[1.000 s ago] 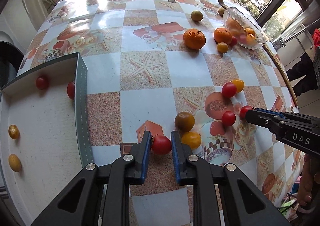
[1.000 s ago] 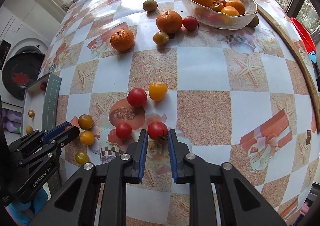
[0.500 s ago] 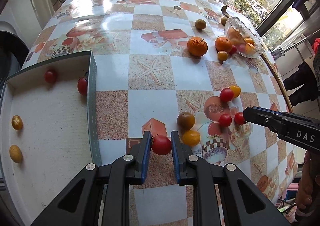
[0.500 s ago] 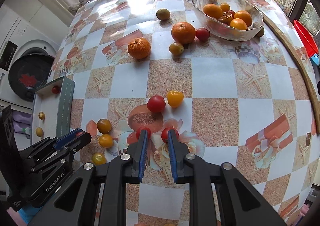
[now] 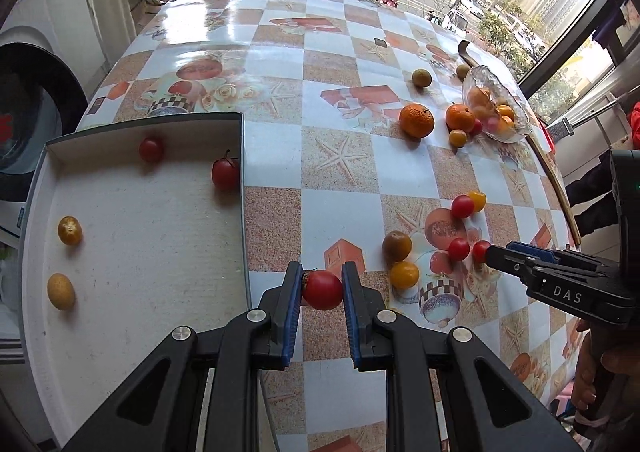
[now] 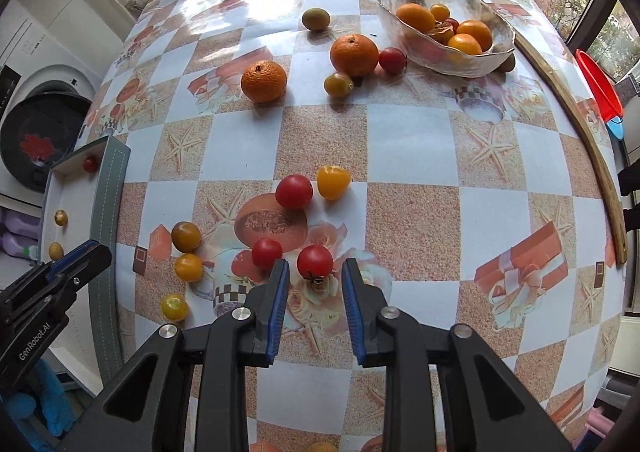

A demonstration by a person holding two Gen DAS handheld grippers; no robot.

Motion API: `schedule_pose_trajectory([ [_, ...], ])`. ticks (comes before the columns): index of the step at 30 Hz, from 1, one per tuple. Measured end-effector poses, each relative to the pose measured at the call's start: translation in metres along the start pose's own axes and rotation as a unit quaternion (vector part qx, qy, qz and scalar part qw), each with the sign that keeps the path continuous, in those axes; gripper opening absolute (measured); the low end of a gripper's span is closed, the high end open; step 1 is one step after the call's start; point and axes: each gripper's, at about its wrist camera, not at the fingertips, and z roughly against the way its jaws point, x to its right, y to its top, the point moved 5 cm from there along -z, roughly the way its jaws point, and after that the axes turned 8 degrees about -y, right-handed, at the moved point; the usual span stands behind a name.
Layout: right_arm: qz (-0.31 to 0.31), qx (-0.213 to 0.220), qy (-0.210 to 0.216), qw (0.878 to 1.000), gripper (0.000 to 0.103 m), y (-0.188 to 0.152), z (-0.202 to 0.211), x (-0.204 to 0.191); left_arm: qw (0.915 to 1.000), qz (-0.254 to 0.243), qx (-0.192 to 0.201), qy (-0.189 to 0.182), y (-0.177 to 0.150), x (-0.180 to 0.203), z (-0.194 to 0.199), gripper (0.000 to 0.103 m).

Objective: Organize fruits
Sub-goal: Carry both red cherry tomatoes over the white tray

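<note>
To the far left of the left gripper (image 5: 322, 286) lies the box (image 5: 242, 156), a shallow white tray with a grey-green rim, and in it sit two yellow fruits (image 5: 70, 230) by its left wall and two red tomatoes (image 5: 225, 173) toward its far end, one of them against the right wall. The left gripper is clenched on a red tomato (image 5: 322, 290), its blue pads (image 5: 291, 298) pressing both sides, just right of the box's near corner and above the checked tablecloth (image 5: 276, 144). Just right of this gripper lie a brownish tomato (image 5: 397, 245) and an orange one (image 5: 404, 274), touching or nearly so. Further right is the right gripper (image 6: 313, 280), its jaws opening; a second red tomato (image 6: 315, 260) rests on the cloth between the fingertips, with a gap on each side and neither pad touching it. Just left of its left finger sits another red tomato (image 6: 267, 253). Ahead of the right gripper a red tomato (image 6: 294, 191) and a yellow one (image 6: 333, 182) lie side by side. Far ahead are two oranges (image 6: 264, 81), a few small fruits near them, and to the right a glass bowl (image 6: 500, 48) holding more orange fruit. A hand (image 5: 600, 376) grips the right gripper's handle at the lower right of the left wrist view.
</note>
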Motion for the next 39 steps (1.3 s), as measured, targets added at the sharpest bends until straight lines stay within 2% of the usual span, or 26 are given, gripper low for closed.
schedule_pose_trajectory([
  [5, -0.005, -0.012, 0.006, 1.0, 0.045, -0.001, -0.015, -0.001, 1.0, -0.005, -0.006, -0.001, -0.002, 0.002, -0.002, 0.022],
  [8, 0.011, -0.008, 0.002, 1.0, 0.032, -0.001, -0.018, -0.009, 0.9999, -0.007, -0.007, -0.002, -0.002, 0.003, -0.001, 0.022],
  [9, 0.018, -0.01, 0.005, 1.0, 0.021, -0.002, -0.018, -0.012, 0.9999, -0.008, -0.007, -0.002, -0.002, 0.004, -0.001, 0.022],
  [10, 0.023, -0.007, 0.0, 1.0, 0.021, -0.002, -0.018, -0.015, 0.9999, -0.008, -0.007, -0.002, -0.002, 0.004, 0.0, 0.022],
  [15, 0.013, -0.009, 0.025, 1.0, 0.021, -0.002, -0.01, -0.018, 1.0, -0.003, 0.001, 0.004, 0.0, 0.004, 0.006, 0.022],
  [21, 0.031, 0.0, 0.053, 0.998, 0.021, 0.008, 0.012, -0.036, 0.9997, 0.01, 0.019, 0.015, 0.001, -0.007, 0.023, 0.022],
  [25, 0.046, 0.003, 0.079, 0.996, 0.021, 0.019, 0.02, -0.065, 0.9986, 0.016, 0.032, 0.039, -0.002, -0.023, 0.036, 0.022],
  [30, 0.088, 0.007, 0.107, 0.99, 0.021, 0.026, 0.026, -0.116, 0.9956, 0.052, 0.042, 0.065, -0.012, -0.06, 0.055, 0.022],
  [39, 0.159, -0.005, 0.143, 0.977, 0.021, 0.032, 0.017, -0.213, 0.984, 0.124, 0.046, 0.119, -0.046, -0.132, 0.075, 0.022],
])
